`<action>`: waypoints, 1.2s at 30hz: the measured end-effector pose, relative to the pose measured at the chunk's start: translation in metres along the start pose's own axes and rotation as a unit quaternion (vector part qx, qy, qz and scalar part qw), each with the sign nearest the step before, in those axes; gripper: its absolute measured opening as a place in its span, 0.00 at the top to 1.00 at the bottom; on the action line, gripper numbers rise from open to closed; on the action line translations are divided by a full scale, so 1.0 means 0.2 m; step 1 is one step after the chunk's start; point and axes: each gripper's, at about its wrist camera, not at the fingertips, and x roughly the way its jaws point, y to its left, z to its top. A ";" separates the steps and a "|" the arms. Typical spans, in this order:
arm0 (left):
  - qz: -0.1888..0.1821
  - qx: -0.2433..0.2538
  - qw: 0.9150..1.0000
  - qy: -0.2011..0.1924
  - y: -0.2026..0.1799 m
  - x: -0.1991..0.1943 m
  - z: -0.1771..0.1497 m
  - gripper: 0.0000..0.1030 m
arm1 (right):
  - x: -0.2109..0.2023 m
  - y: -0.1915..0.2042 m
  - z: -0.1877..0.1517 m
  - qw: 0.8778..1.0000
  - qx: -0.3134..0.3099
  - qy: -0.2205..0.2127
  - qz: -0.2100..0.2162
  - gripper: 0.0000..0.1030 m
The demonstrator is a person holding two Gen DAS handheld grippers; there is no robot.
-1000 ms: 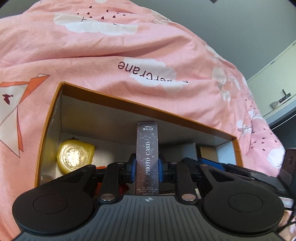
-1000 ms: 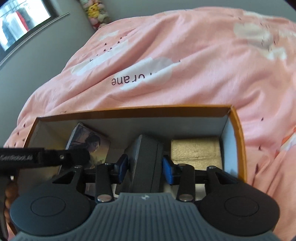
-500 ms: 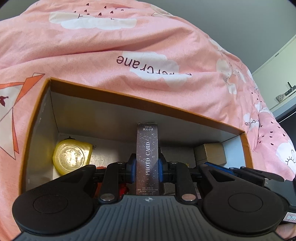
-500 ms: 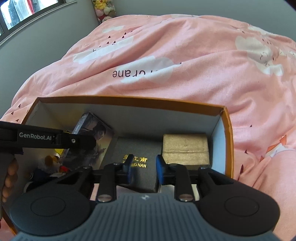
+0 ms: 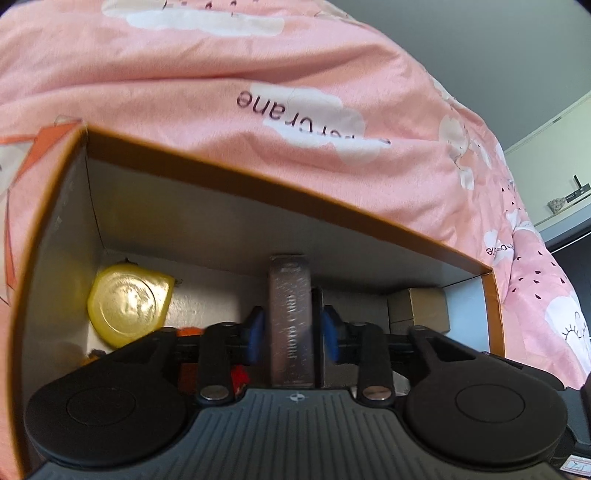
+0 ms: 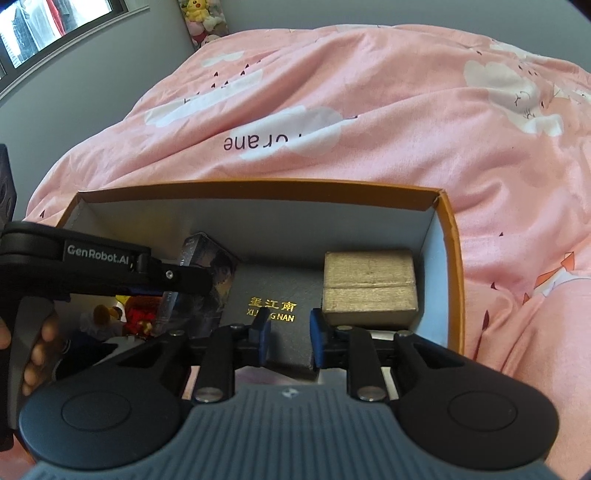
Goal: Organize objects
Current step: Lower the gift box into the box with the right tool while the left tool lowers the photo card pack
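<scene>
An orange-rimmed cardboard box [image 5: 258, 177] lies on the pink bed; it also shows in the right wrist view [image 6: 448, 229]. My left gripper [image 5: 291, 334] is inside the box with its jaws parted a little around the upright photo card box [image 5: 290, 314], which also shows in the right wrist view [image 6: 207, 266], standing on edge. My right gripper [image 6: 288, 336] is open and empty above the flat black box with gold lettering [image 6: 273, 295]. A gold box [image 6: 369, 284] lies at the right end.
A yellow round tape measure [image 5: 127, 304] sits in the box's left corner. Small red and yellow toys [image 6: 136, 314] lie near it. The pink duvet [image 6: 332, 110] surrounds the box. A window and plush toys [image 6: 201, 18] are far behind.
The left gripper went lower into the box and its jaws have parted from the photo card box. The right gripper let go of the black box, now lying flat, and drew back up.
</scene>
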 end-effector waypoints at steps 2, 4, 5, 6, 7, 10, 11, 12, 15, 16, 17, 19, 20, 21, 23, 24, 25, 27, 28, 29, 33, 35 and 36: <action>0.017 0.015 1.000 -0.009 -0.02 -0.03 0.00 0.53 | -0.02 0.01 -0.01 1.000 -0.003 -0.006 -0.001 0.75; 0.028 0.031 0.999 -0.018 -0.03 -0.06 -0.01 0.53 | -0.04 0.02 -0.02 1.000 -0.005 -0.012 -0.001 0.73; 0.029 0.036 0.999 -0.019 -0.03 -0.08 -0.01 0.53 | -0.06 0.02 -0.02 1.000 -0.004 -0.015 -0.001 0.72; 0.031 0.040 0.999 -0.017 -0.04 -0.09 -0.01 0.54 | -0.07 0.02 -0.02 1.000 -0.003 -0.019 -0.001 0.71; 0.036 0.045 0.998 -0.015 -0.04 -0.09 -0.02 0.61 | -0.08 0.02 -0.02 1.000 -0.002 -0.022 0.000 0.71; 0.063 0.068 0.996 -0.011 -0.06 -0.10 -0.03 0.68 | -0.11 0.03 -0.03 1.000 0.003 -0.029 0.004 0.71; 0.070 0.073 0.995 -0.008 -0.06 -0.09 -0.04 0.72 | -0.12 0.03 -0.03 1.000 0.004 -0.031 0.005 0.71; 0.071 0.075 0.995 -0.005 -0.07 -0.09 -0.04 0.72 | -0.13 0.03 -0.03 0.999 0.004 -0.032 0.005 0.71; 0.065 0.076 0.995 -0.002 -0.07 -0.06 -0.04 0.75 | -0.14 0.03 -0.04 0.999 0.005 -0.034 0.006 0.71; 0.066 0.078 0.995 -0.002 -0.07 -0.05 -0.04 0.75 | -0.14 0.03 -0.04 0.999 0.006 -0.034 0.007 0.71; 0.065 0.079 0.995 -0.003 -0.07 -0.04 -0.04 0.75 | -0.14 0.03 -0.05 0.999 0.006 -0.032 0.006 0.71; 0.067 0.079 0.995 0.001 -0.07 -0.02 -0.03 0.74 | -0.13 0.03 -0.05 1.000 0.007 -0.030 0.006 0.71; 0.067 0.078 0.995 0.004 -0.06 -0.01 -0.03 0.72 | -0.13 0.03 -0.05 1.000 0.008 -0.028 0.006 0.71; 0.066 0.077 0.995 0.008 -0.06 0.00 -0.02 0.72 | -0.13 0.03 -0.06 1.000 0.009 -0.027 0.006 0.71; 0.067 0.075 0.995 0.014 -0.05 0.02 -0.02 0.69 | -0.12 0.02 -0.06 1.000 0.009 -0.025 0.005 0.71; 0.068 0.076 0.995 0.016 -0.06 0.03 -0.02 0.68 | -0.12 0.02 -0.07 1.000 0.009 -0.025 0.005 0.71; 0.069 0.077 0.995 0.017 -0.06 0.03 -0.02 0.67 | -0.11 0.03 -0.07 1.000 0.009 -0.023 0.005 0.71; 0.070 0.081 0.994 0.021 -0.06 0.05 -0.02 0.65 | -0.11 0.03 -0.07 1.000 0.008 -0.021 0.006 0.71; 0.070 0.084 0.994 0.026 -0.06 0.06 -0.02 0.63 | -0.11 0.03 -0.07 1.000 0.008 -0.020 0.006 0.71; 0.071 0.088 0.993 0.033 -0.07 0.07 -0.02 0.59 | -0.11 0.03 -0.07 1.000 0.007 -0.020 0.006 0.71; 0.070 0.094 0.993 0.030 -0.07 0.08 -0.03 0.58 | -0.12 0.04 -0.08 1.000 0.005 -0.021 0.006 0.70; 0.069 0.093 0.993 0.028 -0.07 0.07 -0.04 0.55 | -0.13 0.04 -0.08 1.000 0.004 -0.024 0.005 0.68; 0.068 0.091 0.993 0.022 -0.07 0.05 -0.04 0.53 | -0.14 0.05 -0.08 1.000 0.003 -0.025 0.005 0.68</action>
